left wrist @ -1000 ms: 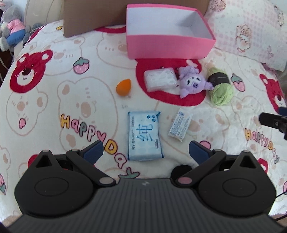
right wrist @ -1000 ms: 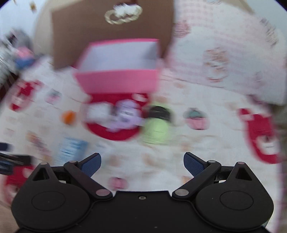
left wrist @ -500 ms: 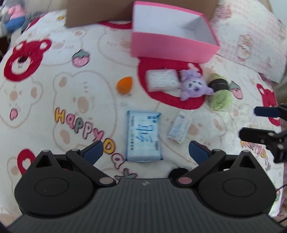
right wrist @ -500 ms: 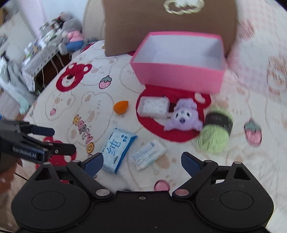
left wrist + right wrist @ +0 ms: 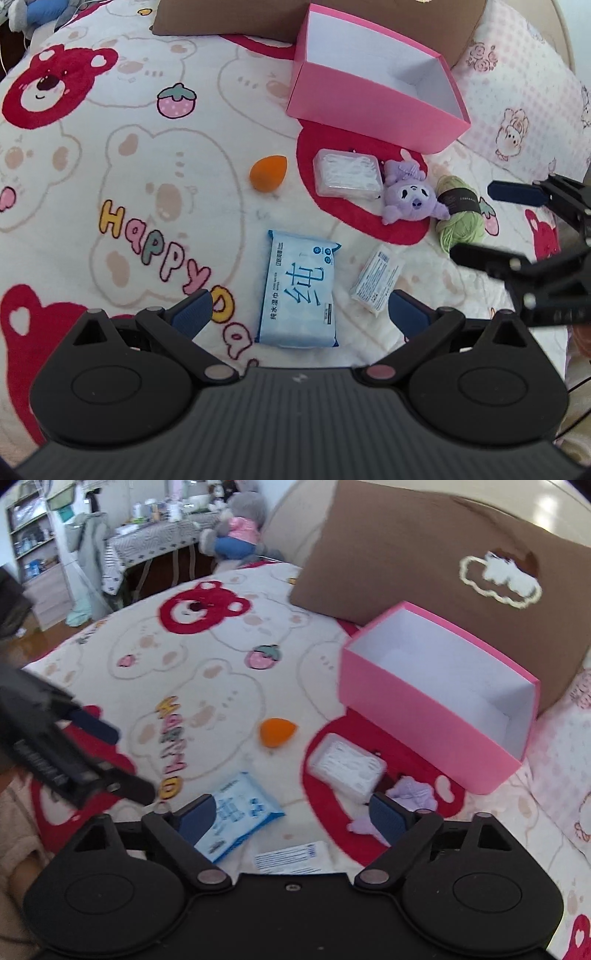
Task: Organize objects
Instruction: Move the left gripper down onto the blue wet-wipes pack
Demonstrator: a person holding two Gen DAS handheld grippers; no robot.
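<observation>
An open pink box (image 5: 373,96) stands empty at the back of the bed, also in the right wrist view (image 5: 436,698). In front of it lie an orange sponge (image 5: 267,172), a clear plastic case (image 5: 347,179), a purple plush (image 5: 408,197), green yarn (image 5: 460,218), a blue wipes pack (image 5: 299,295) and a small white packet (image 5: 376,282). My left gripper (image 5: 299,314) is open and empty just above the wipes pack. My right gripper (image 5: 291,818) is open and empty above the wipes pack (image 5: 236,812) and white packet (image 5: 291,856); it also shows at the right of the left wrist view (image 5: 476,223).
The bedspread (image 5: 122,155) has red bear and strawberry prints. A brown pillow (image 5: 424,568) leans behind the box, and a pink patterned pillow (image 5: 524,99) lies to the right. A stuffed toy (image 5: 236,531) and cluttered table (image 5: 155,539) stand beyond the bed's far left.
My right gripper has swung left and lower, closer over the objects. My left gripper has shifted slightly toward the wipes pack. Both stay open.
</observation>
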